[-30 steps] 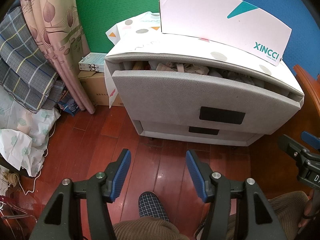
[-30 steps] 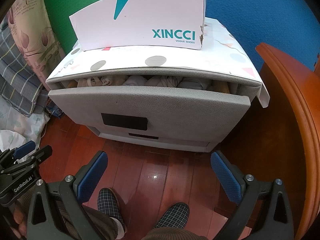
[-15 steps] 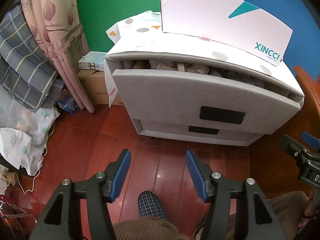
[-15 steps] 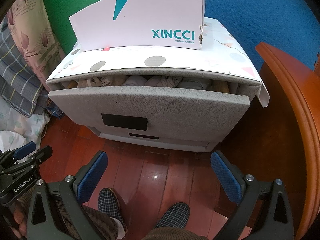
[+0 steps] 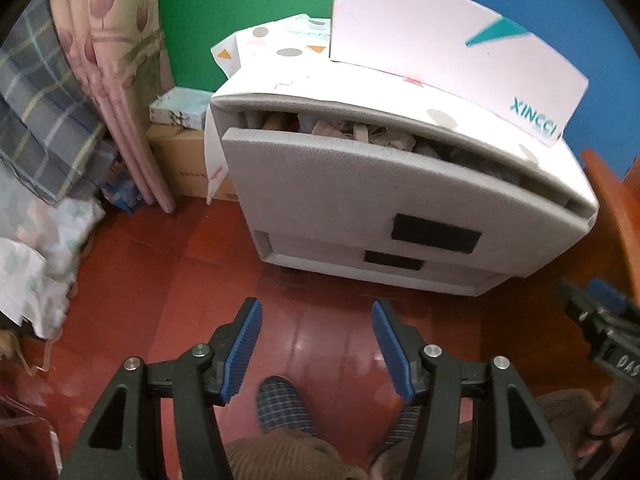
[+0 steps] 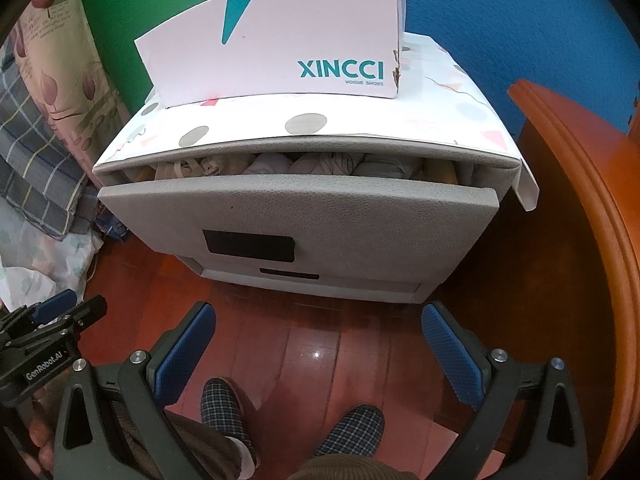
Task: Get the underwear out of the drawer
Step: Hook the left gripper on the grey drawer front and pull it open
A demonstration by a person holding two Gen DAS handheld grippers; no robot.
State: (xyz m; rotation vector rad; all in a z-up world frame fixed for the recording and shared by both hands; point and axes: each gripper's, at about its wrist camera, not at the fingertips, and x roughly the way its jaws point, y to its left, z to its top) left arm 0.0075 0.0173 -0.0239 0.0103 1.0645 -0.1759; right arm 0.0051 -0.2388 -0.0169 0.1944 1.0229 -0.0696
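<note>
"XINCCI" in teal capitals, with smaller "VOGUE SHOES" beneath, near the right end of the white shoe box point(image 6: 276, 48) atop the bedside cabinet point(image 6: 304, 224). "GenRobot.AI" in white on the left gripper point(image 6: 60, 312) body.

top drawer point(image 6: 298, 216) ajar, underwear point(image 6: 320, 166) inside, right gripper point(image 6: 318, 354) open w/ nothing between

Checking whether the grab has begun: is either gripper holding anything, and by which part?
Nothing is held. The left gripper and right gripper both hang open over the floor, short of the part-open top drawer with the underwear inside.
</note>
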